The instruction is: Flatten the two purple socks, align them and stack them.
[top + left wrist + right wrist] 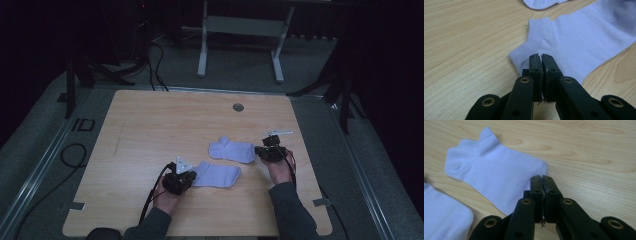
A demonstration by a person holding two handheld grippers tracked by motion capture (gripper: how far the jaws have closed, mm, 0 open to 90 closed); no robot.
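Left gripper (541, 56): jaws pressed together at the lower centre of the left gripper view, with no gap showing; their tips lie over the cuff end of the near sock (584, 42). Whether fabric is pinched between them cannot be told.

Right gripper (541, 177): jaws closed flat against each other at the lower centre of the right gripper view; their tips meet the toe-end edge of the far sock (496, 177). A pinch on the cloth cannot be confirmed.

Left hand (167, 197): enters from the bottom of the high view, left of centre, carrying its gripper (192, 176) at the left end of the near sock (217, 175).

Right hand (281, 170): lower right of centre, its gripper (259, 150) at the right end of the far sock (232, 150).

Socks: pale lilac, lying flat, just beside one another, the far one above and to the right.

Table (150, 130): light wood grain, with a small round grommet (238, 107) near its far edge.

Floor: grey, with black cables (72, 155) at left and a white frame (240, 30) at top.
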